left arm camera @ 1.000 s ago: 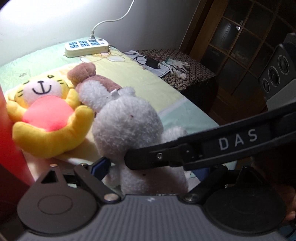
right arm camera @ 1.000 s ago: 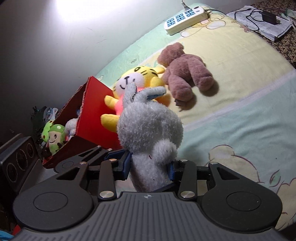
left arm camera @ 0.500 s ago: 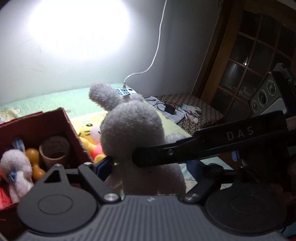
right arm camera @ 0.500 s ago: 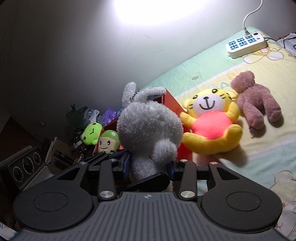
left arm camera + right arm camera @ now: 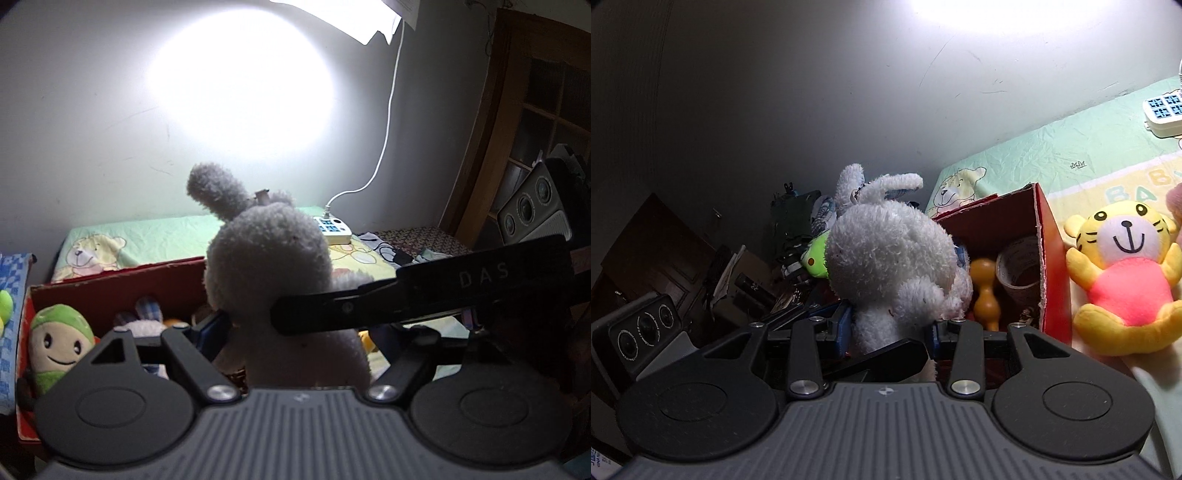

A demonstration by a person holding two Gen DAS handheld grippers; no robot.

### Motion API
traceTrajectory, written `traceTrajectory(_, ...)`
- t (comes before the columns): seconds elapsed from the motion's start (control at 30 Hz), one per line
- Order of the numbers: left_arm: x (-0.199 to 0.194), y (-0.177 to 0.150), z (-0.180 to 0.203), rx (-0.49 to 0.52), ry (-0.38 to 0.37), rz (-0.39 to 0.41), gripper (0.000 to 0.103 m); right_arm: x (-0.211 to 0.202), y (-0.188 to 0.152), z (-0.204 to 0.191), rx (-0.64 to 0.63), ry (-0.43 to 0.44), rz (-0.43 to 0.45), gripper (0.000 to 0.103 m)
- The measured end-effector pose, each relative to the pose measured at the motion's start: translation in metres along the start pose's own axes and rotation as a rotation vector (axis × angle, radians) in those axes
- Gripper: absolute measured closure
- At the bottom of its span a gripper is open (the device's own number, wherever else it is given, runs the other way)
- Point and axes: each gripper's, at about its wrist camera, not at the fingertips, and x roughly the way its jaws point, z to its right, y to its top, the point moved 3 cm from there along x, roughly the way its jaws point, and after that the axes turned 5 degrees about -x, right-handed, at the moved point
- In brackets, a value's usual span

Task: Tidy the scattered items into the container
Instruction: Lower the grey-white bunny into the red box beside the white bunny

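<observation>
Two grippers on one white plush rabbit (image 5: 890, 254): right gripper (image 5: 892, 326) pinched narrow on the lower body, blue pads pressing in from both sides; left gripper (image 5: 295, 328) closing, its left blue pad against the fur, right side hidden behind the black finger (image 5: 424, 295) of the other tool, so full contact not discernible. "DAS" legible in pale letters on that finger; "BABY" partly legible on the yellow band of the bed sheet (image 5: 1052, 155), beside a small "MM" mark with a crown. Rabbit upright between the fingers, ears up, hanging just in front of and above the red cardboard box (image 5: 1052, 236), apart from its rim. Inside the box: a tape roll (image 5: 1019, 266), an orange dumbbell-shaped toy (image 5: 984, 291), a green-capped doll (image 5: 61, 347). Just right of the box on the sheet, touching its wall: a yellow tiger plush (image 5: 1126, 273) with pink belly. Farther back near the wall: a white power strip (image 5: 1165, 110).
</observation>
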Motion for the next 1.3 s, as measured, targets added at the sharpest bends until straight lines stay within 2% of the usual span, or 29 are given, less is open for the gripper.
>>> traceTrajectory(0.3,0.023,-0.002,-0.033,-0.075,-0.001,-0.039,0.021,0.03,0.006,0.011,-0.013,-0.066,-0.051,0.061)
traceTrajectory(0.53,0.055,-0.004,-0.065,-0.172,-0.024,-0.099,0.021,0.056,0.011,0.026,0.035,-0.138,-0.087,0.06)
traceTrajectory(0.7,0.066,-0.009,-0.085,-0.251,-0.044,-0.132,0.022,0.075,0.011,0.021,-0.045,-0.226,-0.124,0.061)
traceTrajectory(0.83,0.075,-0.015,-0.091,-0.252,-0.037,-0.166,0.022,0.089,0.009,0.024,-0.068,-0.297,-0.172,0.06)
traceTrajectory(1.0,0.084,-0.02,-0.098,-0.275,-0.044,-0.204,0.022,0.095,0.008,0.029,-0.065,-0.311,-0.201,0.057)
traceTrajectory(1.1,0.087,-0.022,-0.103,-0.287,-0.043,-0.223,0.019,0.097,0.007,0.029,-0.073,-0.328,-0.211,0.057)
traceTrajectory(1.3,0.09,-0.024,-0.104,-0.294,-0.052,-0.243,0.017,0.093,0.007,0.025,-0.089,-0.36,-0.203,0.056)
